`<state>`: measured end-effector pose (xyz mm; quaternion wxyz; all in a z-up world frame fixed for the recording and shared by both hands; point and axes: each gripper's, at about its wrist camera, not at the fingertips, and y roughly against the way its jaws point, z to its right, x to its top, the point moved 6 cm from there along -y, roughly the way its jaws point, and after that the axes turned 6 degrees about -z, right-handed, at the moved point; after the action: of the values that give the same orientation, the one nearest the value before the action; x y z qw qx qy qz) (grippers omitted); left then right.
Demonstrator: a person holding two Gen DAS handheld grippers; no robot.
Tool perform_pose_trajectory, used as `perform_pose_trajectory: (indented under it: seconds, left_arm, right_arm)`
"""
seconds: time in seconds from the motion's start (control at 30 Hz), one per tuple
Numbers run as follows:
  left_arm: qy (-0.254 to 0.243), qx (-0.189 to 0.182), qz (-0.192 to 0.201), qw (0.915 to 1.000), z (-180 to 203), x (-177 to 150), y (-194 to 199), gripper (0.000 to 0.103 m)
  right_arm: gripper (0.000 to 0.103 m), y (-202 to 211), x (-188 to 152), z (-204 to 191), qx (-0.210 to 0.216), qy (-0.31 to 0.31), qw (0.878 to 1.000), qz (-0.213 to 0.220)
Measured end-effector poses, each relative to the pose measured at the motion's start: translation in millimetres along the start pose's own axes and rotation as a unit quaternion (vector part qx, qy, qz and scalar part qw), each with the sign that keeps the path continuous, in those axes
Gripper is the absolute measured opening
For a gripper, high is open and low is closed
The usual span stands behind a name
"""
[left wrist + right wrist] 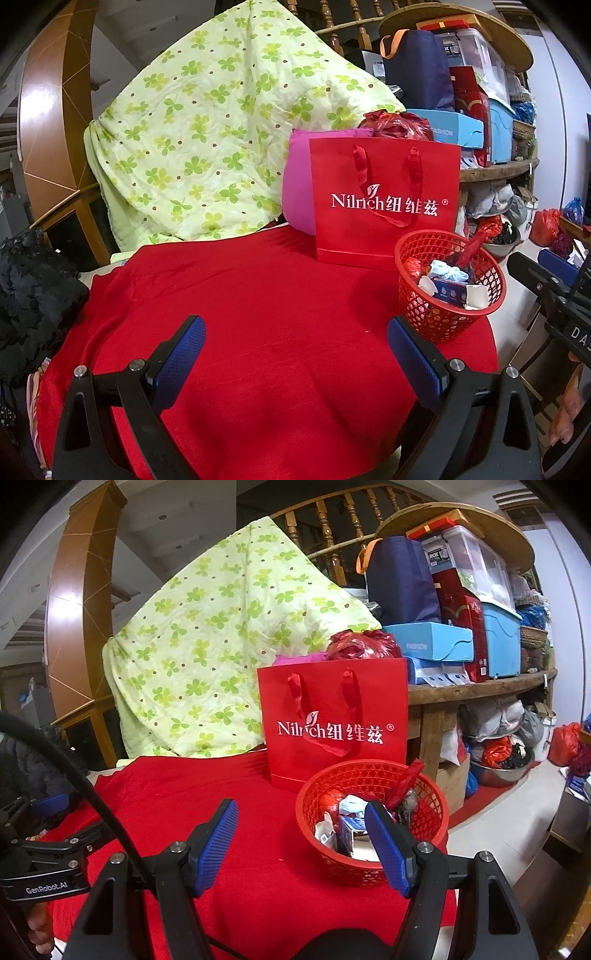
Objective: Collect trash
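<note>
A red plastic mesh basket (432, 325) stands at the right edge of the red-clothed table (258, 295). It holds crumpled white paper (476, 295), a dark blue box (450, 291), a pale blue wad and red wrappers. My left gripper (295, 321) hovers open over bare red cloth, left of the basket, with nothing between its blue pads. In the right wrist view the basket (351, 867) sits just ahead. My right gripper (301, 806) is open and empty, and its right finger (384, 842) overlaps the basket's near rim. The left gripper's body (55, 845) shows at the left edge.
A red Nilrich paper bag (384, 199) stands upright behind the basket, with a pink cushion (295, 184) beside it. A green clover quilt (207, 129) hangs behind. Black cloth (33, 288) lies at left. Shelves stacked with boxes (480, 638) stand at right, over pale floor.
</note>
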<state>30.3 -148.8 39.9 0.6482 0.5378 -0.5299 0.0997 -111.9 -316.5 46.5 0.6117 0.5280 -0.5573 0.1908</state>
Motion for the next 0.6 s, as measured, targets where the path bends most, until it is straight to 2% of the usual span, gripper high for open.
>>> perform_pose_trajectory:
  seconds: [0.6]
  left_arm:
    - [-0.030,-0.025,-0.009,0.9992,49.6,15.8,-22.3,0.099]
  right_arm:
    - [0.074,-0.8,1.8,48.9,-0.025,-0.041,0.999,0.001]
